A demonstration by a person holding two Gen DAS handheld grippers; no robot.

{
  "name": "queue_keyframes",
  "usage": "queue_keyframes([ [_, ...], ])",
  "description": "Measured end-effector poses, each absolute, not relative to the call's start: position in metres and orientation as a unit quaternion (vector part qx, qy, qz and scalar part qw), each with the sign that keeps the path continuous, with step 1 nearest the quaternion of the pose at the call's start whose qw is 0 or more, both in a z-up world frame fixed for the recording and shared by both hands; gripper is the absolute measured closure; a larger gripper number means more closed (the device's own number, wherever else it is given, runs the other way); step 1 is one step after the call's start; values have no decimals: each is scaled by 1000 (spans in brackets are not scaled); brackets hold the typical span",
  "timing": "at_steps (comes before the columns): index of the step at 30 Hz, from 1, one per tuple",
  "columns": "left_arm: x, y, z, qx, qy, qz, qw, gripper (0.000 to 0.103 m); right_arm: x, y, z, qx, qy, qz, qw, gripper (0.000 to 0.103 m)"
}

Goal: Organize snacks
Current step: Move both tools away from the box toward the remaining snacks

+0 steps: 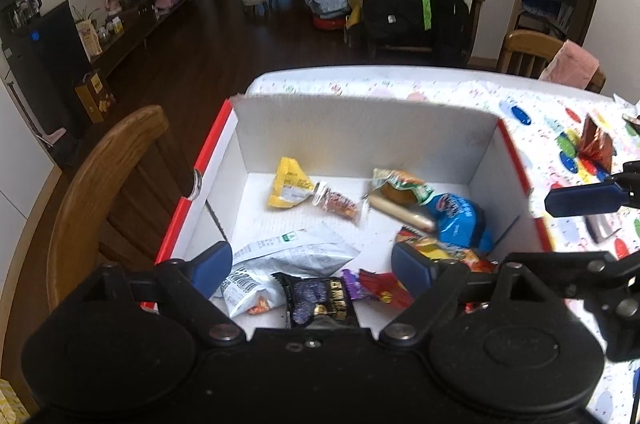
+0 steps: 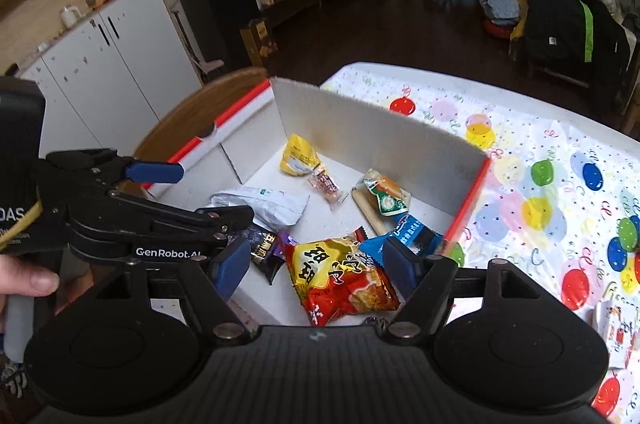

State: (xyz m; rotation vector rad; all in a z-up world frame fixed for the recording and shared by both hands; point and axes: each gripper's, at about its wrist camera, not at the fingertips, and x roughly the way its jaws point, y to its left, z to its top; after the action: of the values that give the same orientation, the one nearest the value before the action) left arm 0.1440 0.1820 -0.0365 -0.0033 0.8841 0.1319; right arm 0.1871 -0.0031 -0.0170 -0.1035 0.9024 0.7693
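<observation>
Left wrist view: left gripper (image 1: 312,266) is seen spread wide, nothing held, its blue pads (image 1: 212,266) hung over the near end of a white box (image 1: 360,132) w/ red rim. Below lie a silver pouch (image 1: 292,252), dark packet (image 1: 316,304), yellow packet (image 1: 290,184), sausage (image 1: 400,211) and blue bag (image 1: 460,220); bare floor is left mid-box. A brown packet (image 1: 597,140) is seen outside on the balloon-print tablecloth (image 1: 440,88).

Right wrist view: right gripper (image 2: 314,264) is likewise released, empty, above a red-yellow noodle pack (image 2: 340,276) at the box's near wall. Left gripper is seen alongside, its upper pad near the red rim; a hand (image 2: 24,278) is seen at frame edge.
</observation>
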Motion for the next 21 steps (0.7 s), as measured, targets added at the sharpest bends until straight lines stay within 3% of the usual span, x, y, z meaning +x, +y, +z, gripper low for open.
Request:
queue_keyframes([
  [11,124,143,-1,-12,372,59,926,1,168,-63,17,-19,387,375,842,22],
  [21,123,72,15,-22,331,23,943,0,147,-146,30,-22,345,359,867,19],
])
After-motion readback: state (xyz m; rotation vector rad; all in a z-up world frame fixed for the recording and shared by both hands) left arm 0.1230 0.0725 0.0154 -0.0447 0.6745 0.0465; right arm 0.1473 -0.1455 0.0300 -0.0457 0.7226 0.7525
